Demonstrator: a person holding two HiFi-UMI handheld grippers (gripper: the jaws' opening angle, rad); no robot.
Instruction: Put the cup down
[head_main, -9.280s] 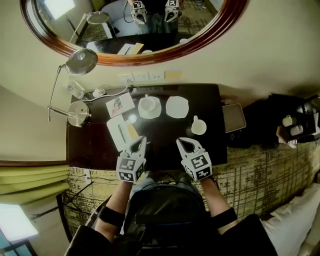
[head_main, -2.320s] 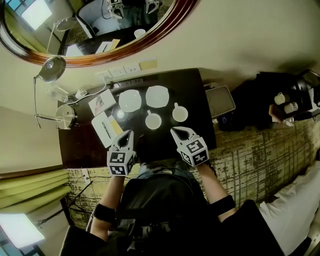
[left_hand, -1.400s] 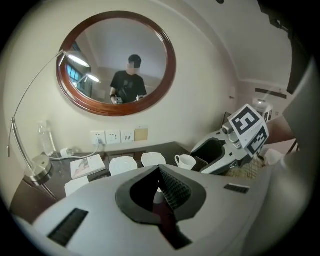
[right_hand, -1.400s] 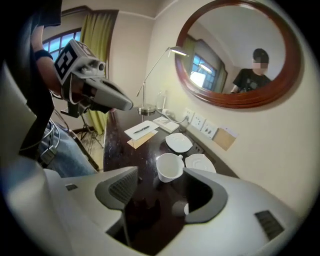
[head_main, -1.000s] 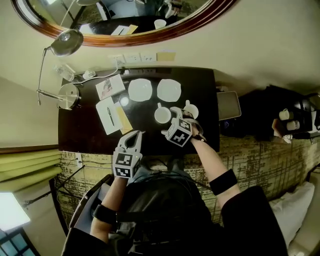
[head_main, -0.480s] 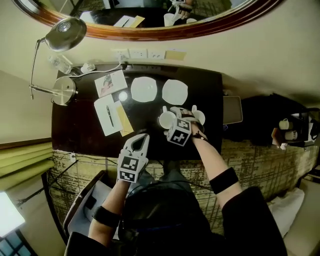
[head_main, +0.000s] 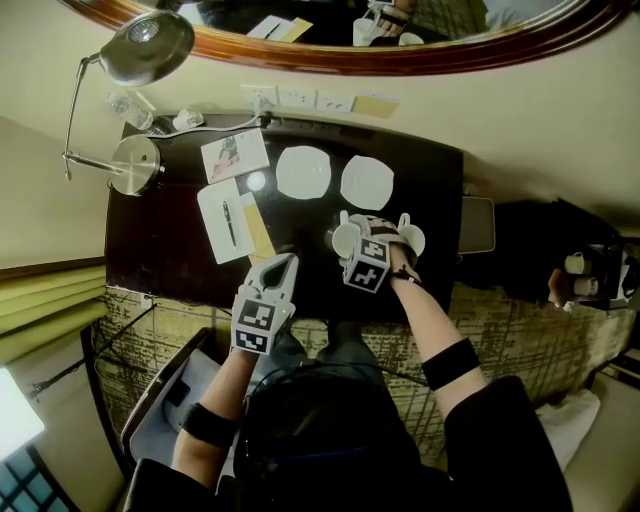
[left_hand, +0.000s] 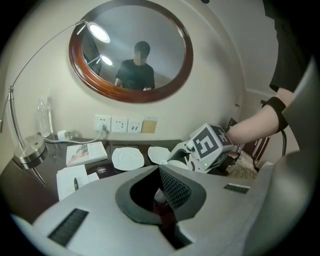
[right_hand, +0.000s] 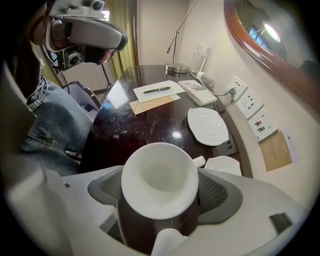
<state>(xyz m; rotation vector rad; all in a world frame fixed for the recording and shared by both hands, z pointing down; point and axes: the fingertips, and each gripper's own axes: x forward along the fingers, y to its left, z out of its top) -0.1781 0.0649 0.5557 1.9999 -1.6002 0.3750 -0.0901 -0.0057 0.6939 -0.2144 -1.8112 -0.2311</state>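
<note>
A dark polished desk (head_main: 160, 250) stands against a cream wall under an oval wood-framed mirror (head_main: 420, 60), with a lamp (head_main: 150, 45) and a sheet of paper with a pen (head_main: 226, 220) at its left end. The left gripper (head_main: 282, 262) hangs over the near edge, clenched on nothing, and is best kept there, clear of the crockery. Beyond it two empty saucers (head_main: 303, 172) lie side by side. Nearer the person, the cup (right_hand: 159, 172) stands upright on the bare desk between the jaws of the right gripper (right_hand: 160, 192), which points steeply down. Its jaws are wide apart and have just been closing in, though the rim hides whether the pads touch the wall. Done well, I judge, the pads seat squarely on opposite sides, the handle (right_hand: 198, 161) stays free, and release comes only once the base rests flat. A second cup (head_main: 414, 240) sits just beside, so the outer jaw must not nudge it.
</note>
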